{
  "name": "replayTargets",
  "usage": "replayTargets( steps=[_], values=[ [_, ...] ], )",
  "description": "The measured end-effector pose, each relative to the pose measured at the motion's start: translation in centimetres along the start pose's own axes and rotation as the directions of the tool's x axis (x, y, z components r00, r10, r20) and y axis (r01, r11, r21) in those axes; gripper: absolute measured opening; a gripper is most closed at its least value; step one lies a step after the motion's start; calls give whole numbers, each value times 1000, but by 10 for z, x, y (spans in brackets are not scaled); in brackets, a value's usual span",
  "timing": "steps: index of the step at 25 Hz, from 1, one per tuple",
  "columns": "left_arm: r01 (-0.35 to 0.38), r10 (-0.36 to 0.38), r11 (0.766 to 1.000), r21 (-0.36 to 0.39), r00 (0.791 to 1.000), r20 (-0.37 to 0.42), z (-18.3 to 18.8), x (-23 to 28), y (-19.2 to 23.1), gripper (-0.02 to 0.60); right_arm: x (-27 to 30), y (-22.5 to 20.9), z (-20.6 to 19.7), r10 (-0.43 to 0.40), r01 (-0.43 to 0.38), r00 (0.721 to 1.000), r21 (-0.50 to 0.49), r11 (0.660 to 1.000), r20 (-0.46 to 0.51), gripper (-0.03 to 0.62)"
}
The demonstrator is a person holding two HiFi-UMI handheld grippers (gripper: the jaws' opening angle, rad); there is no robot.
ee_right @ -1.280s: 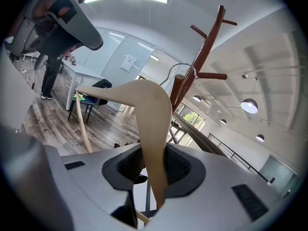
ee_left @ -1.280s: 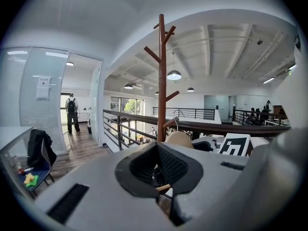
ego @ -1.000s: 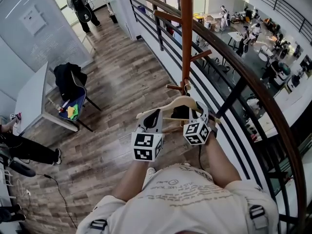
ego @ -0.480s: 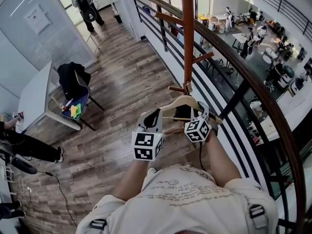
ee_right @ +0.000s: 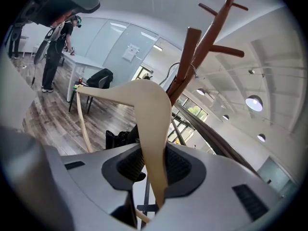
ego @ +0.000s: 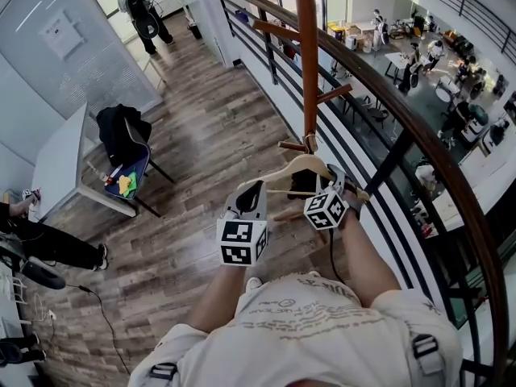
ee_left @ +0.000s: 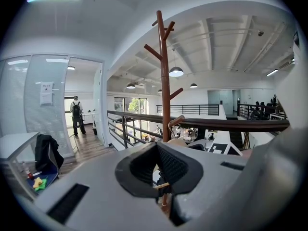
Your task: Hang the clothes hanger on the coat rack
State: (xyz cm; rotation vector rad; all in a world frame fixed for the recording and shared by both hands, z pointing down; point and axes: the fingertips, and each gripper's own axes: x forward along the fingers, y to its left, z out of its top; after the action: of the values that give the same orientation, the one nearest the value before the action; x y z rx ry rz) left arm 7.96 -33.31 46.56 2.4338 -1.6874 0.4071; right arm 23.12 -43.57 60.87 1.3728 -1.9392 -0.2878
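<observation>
**Clothes hanger held at a low peg of the coat rack**

The wooden clothes hanger (ego: 294, 168) is held close against the coat rack (ego: 305, 63), on the person's side of it. Its metal hook (ego: 310, 143) is placed at a low peg (ego: 290, 146) of the rack, but whether the hook already rests on the peg cannot be told. One arm of the hanger is pinched between the pads (ee_right: 179, 165) of the right gripper (ego: 333, 182), just in front of the rack. The jaws of the left gripper (ego: 252, 190) are seen pressed together under the hanger's other arm. A thin wooden bar is seen low between them, but a grip on it cannot be confirmed. Behind the rack a dark railing (ee_left: 231, 124) is seen, and well to the left of the rack a white table (ego: 60, 164).
</observation>
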Motion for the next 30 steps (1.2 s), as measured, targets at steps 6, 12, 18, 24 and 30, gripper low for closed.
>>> replayTargets(
  steps=[6, 12, 18, 24, 30],
  values=[
    [4, -4, 1000, 9, 1000, 2, 0, -2, -1, 4, 4, -1, -2, -6, 6, 1000, -4, 1000, -17, 109],
    [3, -3, 1000, 4, 1000, -2, -2, -2, 7, 4, 9, 0, -1, -17, 17, 999, -4, 1000, -36, 110],
    [4, -4, 1000, -4, 1000, 1, -1, -3, 11, 5, 10, 0, -1, -25, 24, 999, -28, 999, -46, 110],
    [11, -11, 1000, -11, 1000, 3, 1, -2, 16, 5, 13, -2, 1, -30, 28, 997, -31, 999, -64, 110],
    [22, -23, 1000, -3, 1000, -3, -2, -3, 23, 5, 13, -1, 0, -48, 47, 996, -16, 999, -78, 115]
  ],
)
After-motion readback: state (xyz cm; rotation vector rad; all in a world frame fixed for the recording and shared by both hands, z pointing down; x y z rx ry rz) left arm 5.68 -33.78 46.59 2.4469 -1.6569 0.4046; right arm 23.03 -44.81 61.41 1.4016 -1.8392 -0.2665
